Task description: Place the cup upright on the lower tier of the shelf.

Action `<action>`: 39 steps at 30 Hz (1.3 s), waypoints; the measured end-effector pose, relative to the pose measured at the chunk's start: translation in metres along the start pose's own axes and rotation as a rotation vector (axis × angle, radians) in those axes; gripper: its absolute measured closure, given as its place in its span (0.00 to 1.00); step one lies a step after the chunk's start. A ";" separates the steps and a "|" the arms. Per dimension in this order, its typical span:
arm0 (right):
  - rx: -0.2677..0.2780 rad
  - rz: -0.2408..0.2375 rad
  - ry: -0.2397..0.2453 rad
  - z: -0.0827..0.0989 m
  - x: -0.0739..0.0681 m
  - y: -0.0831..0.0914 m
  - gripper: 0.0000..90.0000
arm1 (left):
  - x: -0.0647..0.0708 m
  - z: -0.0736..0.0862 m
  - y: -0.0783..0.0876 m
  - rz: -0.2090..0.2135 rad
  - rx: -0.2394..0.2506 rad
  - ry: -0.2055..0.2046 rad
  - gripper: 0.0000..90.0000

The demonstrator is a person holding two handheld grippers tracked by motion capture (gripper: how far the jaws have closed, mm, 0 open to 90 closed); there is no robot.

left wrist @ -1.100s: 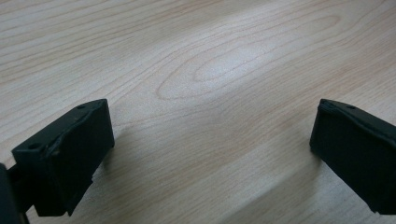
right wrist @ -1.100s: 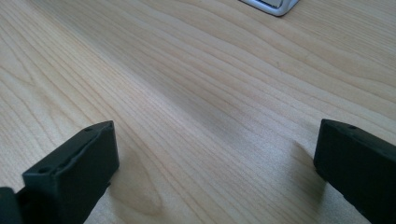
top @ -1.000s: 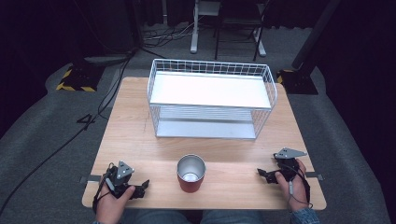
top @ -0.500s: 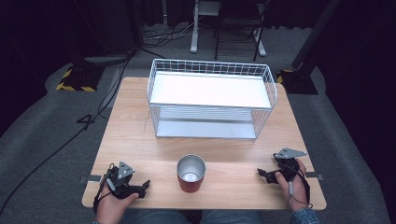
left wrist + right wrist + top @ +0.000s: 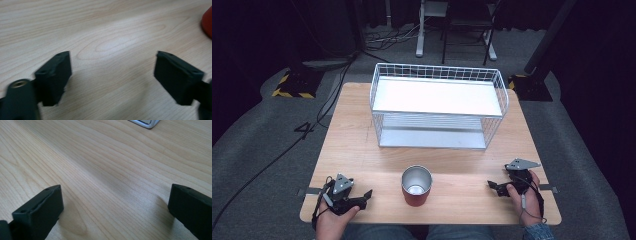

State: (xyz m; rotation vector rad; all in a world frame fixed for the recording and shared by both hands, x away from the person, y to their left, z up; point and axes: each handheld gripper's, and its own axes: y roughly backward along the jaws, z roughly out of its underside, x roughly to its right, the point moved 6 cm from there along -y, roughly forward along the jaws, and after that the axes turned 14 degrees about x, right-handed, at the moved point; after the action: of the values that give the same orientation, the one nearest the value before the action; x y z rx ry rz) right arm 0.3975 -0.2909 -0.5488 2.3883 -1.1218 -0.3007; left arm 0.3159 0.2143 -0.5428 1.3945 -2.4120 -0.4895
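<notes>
High view shows you a pale wooden table [image 5: 362, 135] on grey carpet, dark room beyond, with cables, a hazard-striped base [image 5: 291, 84] at back left and desk legs [image 5: 454, 30] behind. A white wire basket [image 5: 439, 105] stands on the table's far half; a red cup [image 5: 416, 186] with a steel interior sits upright near the front edge, between your hands. Your left gripper [image 5: 364, 196] rests at the front left corner, your right gripper [image 5: 493, 186] at the front right, both with jaws spread over bare wood. Compared with a second ago, your left gripper has turned slightly toward the cup; the right has stayed put.
</notes>
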 end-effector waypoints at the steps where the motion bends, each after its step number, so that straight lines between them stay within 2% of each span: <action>1: 0.001 0.000 0.001 0.000 0.000 0.000 0.00 | 0.002 -0.002 0.001 0.003 0.016 0.002 0.18; 6: 0.000 0.000 0.000 0.000 0.000 0.000 0.00 | 0.009 -0.011 0.006 0.012 0.102 0.020 0.17; 9: 0.000 0.000 0.000 0.000 0.000 0.000 0.00 | 0.011 -0.012 0.009 -0.006 0.144 0.025 0.17; 11: 0.000 0.000 0.000 0.000 0.000 0.000 0.00 | 0.012 -0.013 0.012 -0.009 0.168 0.007 0.17; 13: 0.000 0.000 0.000 0.000 0.000 0.000 0.00 | 0.015 -0.014 0.014 -0.016 0.192 0.011 0.17; 17: 0.000 0.000 0.000 0.000 0.000 0.000 0.00 | 0.021 -0.020 0.019 -0.020 0.245 -0.008 0.17; 18: 0.000 0.000 0.000 0.000 0.000 0.000 0.00 | 0.021 -0.020 0.019 -0.020 0.245 -0.008 0.17; 19: 0.000 0.000 0.000 0.000 0.000 0.000 0.00 | 0.024 -0.023 0.021 -0.034 0.263 -0.015 0.17; 22: 0.000 0.000 0.000 0.000 0.000 0.000 0.00 | 0.028 -0.024 0.023 -0.059 0.280 0.001 0.17; 25: 0.000 0.000 0.001 0.000 0.000 0.000 0.00 | 0.035 -0.026 0.026 -0.048 0.299 0.009 0.17; 30: 0.000 0.000 0.000 0.000 0.000 0.000 0.00 | 0.051 -0.030 0.029 -0.024 0.323 -0.006 0.17; 32: 0.000 0.000 0.000 0.000 0.000 0.000 0.00 | 0.054 -0.030 0.030 -0.024 0.323 -0.010 0.17; 35: 0.000 0.000 0.000 0.000 0.000 0.000 0.00 | 0.065 -0.031 0.030 -0.014 0.328 -0.015 0.17; 39: 0.000 0.000 0.000 0.000 0.000 0.000 0.00 | 0.078 -0.032 0.028 0.018 0.330 -0.020 0.17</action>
State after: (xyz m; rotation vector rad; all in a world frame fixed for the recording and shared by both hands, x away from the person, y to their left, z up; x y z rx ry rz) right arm 0.3976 -0.2909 -0.5488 2.3883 -1.1216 -0.3005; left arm 0.2717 0.1551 -0.4943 1.4977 -2.6071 -0.1017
